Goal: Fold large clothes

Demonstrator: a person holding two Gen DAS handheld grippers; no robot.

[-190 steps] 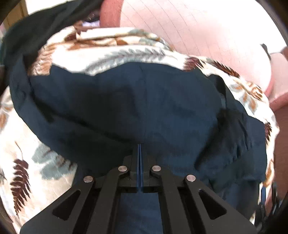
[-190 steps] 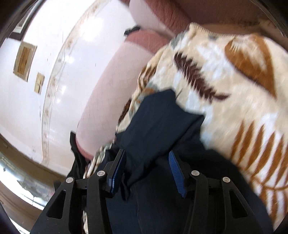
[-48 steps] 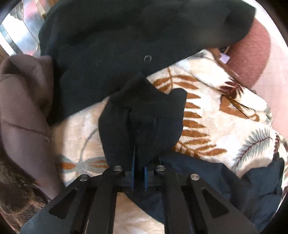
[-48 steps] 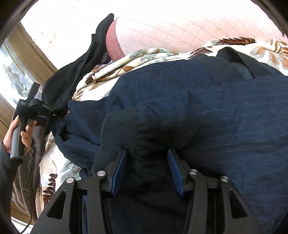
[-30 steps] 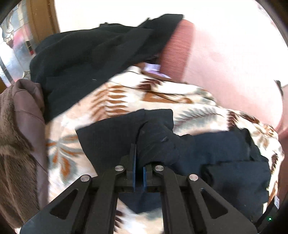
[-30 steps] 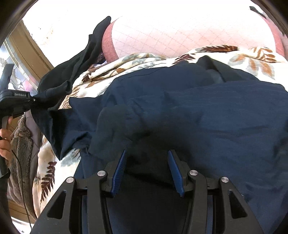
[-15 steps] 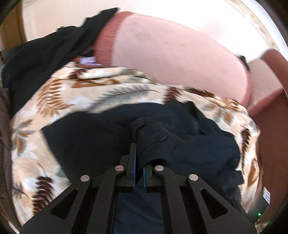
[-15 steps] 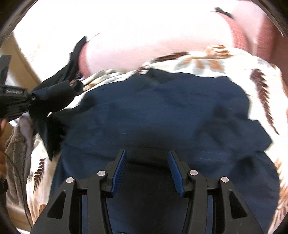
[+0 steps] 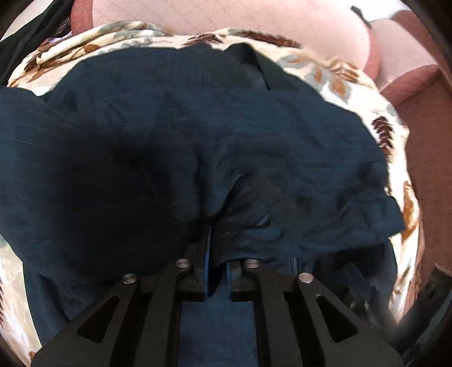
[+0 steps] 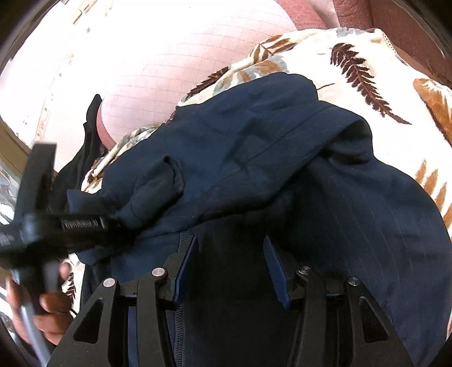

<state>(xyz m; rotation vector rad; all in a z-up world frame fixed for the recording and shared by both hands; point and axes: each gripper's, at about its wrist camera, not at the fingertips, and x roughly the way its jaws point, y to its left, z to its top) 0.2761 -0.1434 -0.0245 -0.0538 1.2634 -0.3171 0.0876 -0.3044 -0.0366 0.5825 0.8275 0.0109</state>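
While the fold is mid-carry, status as seen from the room:
Garment: navy pinstriped jacket point(image 9: 175, 118) lies spread over the leaf-print blanket point(image 9: 336, 70) on the pink sofa point(image 9: 254, 19); it covers most of the blanket's middle, with blanket showing along the far edge and the right edge
Left gripper point(image 9: 216, 254): jaws nearly closed, pinching a bunched fold of the jacket; cloth drapes over the fingertips, so exact grip depth can't be read
Right gripper point(image 10: 230, 254): jaws wide apart, nothing between them; it hovers low over the near part of the jacket by the zipper point(image 10: 180, 282); contact with the cloth can't be told
Left hand point(image 10: 48, 305): visible in the right wrist view at the near left edge of the blanket, wrapped round the left gripper's handle
Step, my read: a side flap or sleeve is being brought across the jacket body toward the middle; the folded layer already sits on top, edge running diagonally
Progress, my read: early to mid; one layer over, bundle still loose and wrinkled
Next move calls for: lay the pinched fold flat on the body, then let go without dragging it back
Right side job, likely: pin or smooth the lower layer while the left releases
Risk: slippery lining fabric, fold may slide off line
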